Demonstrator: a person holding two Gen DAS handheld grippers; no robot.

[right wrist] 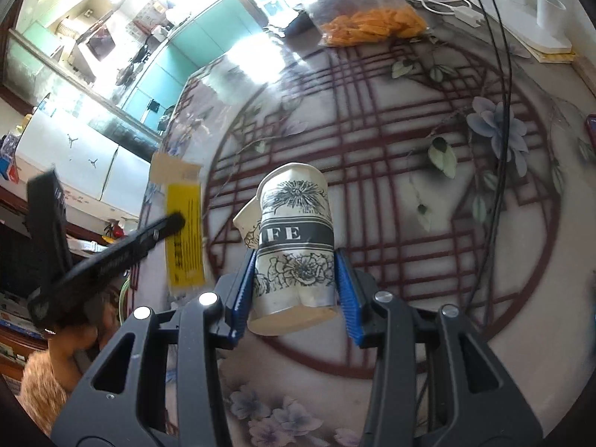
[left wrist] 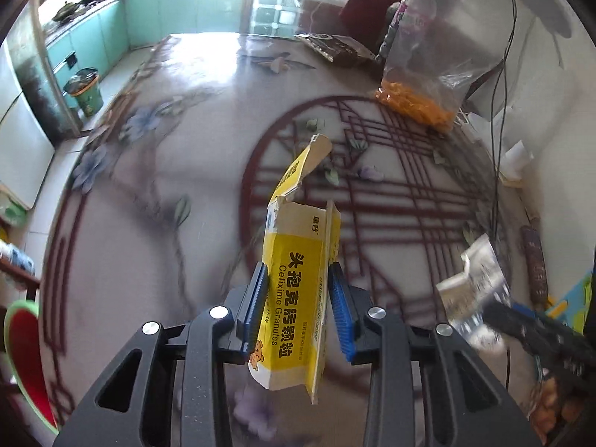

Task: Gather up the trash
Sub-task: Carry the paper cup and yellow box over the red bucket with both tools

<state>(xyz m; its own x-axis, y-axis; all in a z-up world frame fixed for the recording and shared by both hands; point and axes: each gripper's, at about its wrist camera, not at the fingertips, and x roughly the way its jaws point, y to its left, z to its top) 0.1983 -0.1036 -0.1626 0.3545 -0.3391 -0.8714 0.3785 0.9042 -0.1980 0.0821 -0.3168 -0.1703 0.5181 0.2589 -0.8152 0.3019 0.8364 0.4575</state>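
Observation:
My left gripper (left wrist: 300, 298) is shut on a torn-open yellow and white medicine box (left wrist: 298, 283), held above the patterned table (left wrist: 149, 260). My right gripper (right wrist: 296, 287) is shut on a crushed paper cup (right wrist: 294, 246) with black flower print; a second paper cup (right wrist: 247, 223) shows nested behind its left side. The right gripper with its cup (left wrist: 476, 283) shows blurred at the right of the left wrist view. The left gripper with the yellow box (right wrist: 184, 231) shows at the left of the right wrist view.
A clear bag of orange snacks (left wrist: 417, 100) stands at the table's far right, also in the right wrist view (right wrist: 372, 22). A dark packet (left wrist: 335, 48) lies at the back. Black cables (right wrist: 499, 149) cross the right side. A green bin (left wrist: 87, 93) stands on the floor left.

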